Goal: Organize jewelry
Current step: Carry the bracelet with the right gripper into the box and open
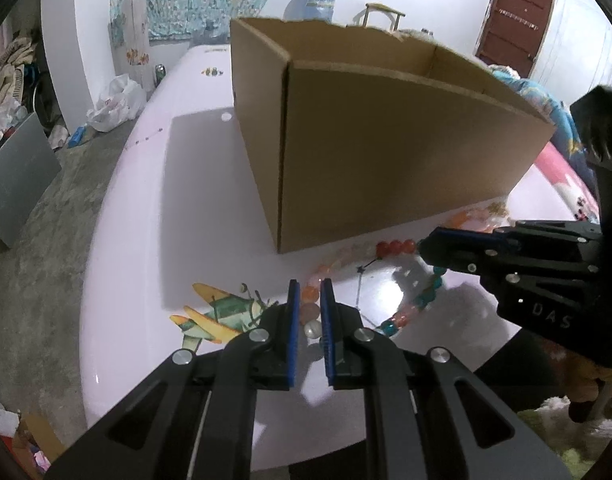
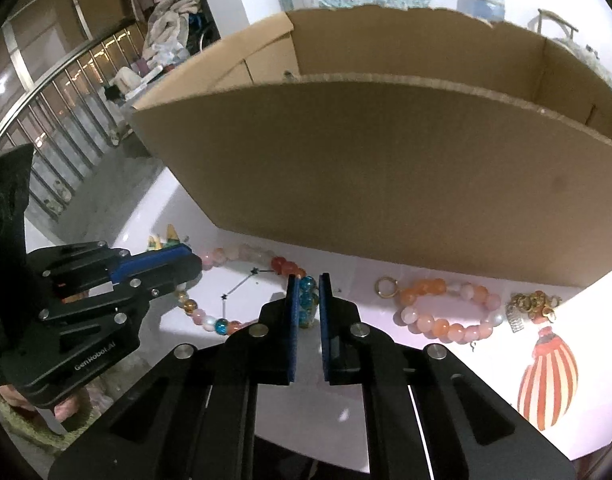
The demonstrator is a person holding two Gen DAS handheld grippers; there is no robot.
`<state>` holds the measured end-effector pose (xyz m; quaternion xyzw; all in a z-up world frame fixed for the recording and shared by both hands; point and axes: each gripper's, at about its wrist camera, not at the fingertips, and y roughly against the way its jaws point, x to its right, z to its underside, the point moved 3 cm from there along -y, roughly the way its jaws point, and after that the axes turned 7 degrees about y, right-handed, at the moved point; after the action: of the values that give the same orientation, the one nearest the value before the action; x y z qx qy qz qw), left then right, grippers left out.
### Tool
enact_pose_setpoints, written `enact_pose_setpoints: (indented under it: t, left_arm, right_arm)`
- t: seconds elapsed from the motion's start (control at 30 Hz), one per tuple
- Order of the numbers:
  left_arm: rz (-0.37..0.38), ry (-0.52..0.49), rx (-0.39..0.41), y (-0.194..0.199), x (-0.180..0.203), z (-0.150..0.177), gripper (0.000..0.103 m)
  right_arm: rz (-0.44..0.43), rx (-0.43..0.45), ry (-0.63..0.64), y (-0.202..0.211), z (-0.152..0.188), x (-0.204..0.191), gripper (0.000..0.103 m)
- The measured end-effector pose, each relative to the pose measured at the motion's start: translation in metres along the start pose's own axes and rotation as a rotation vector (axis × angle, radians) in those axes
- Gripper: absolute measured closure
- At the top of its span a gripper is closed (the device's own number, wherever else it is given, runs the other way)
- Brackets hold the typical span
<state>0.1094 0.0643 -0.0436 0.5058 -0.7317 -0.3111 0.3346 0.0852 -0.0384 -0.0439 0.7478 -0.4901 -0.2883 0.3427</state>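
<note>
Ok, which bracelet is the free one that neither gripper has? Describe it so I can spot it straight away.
Start at the big cardboard box on the white table. In front of its right half lies a loop of orange, pink and white beads, the free bracelet. Unlike the multicoloured bracelet to its left, it has no blue beads, and a gold ring sits at its left end.

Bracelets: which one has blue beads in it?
The bracelet both grippers hold, the one with blue beads; the other bracelet, lying free to the right, is only orange, pink and white.
</note>
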Motion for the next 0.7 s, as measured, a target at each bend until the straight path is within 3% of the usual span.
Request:
enact_pose_setpoints:
  t: [0.37,0.57,0.7]
  left_arm:
    - [0.121,-0.003,0.118,0.067,0.013,-0.021,0.093]
    - [0.206,-0.062,0.258,0.121,0.029,-0.059,0.093]
    - [0.214,-0.107,0.338,0.131,0.038,-0.097,0.093]
  right_arm:
    - [-0.001,0.122,0.028,0.068,-0.003,-0.010,0.096]
    - [-0.003,0.263,0.062,0.110,-0.046,-0.020,0.096]
    - [-0.017,0.322,0.077,0.114,-0.087,-0.006,0.096]
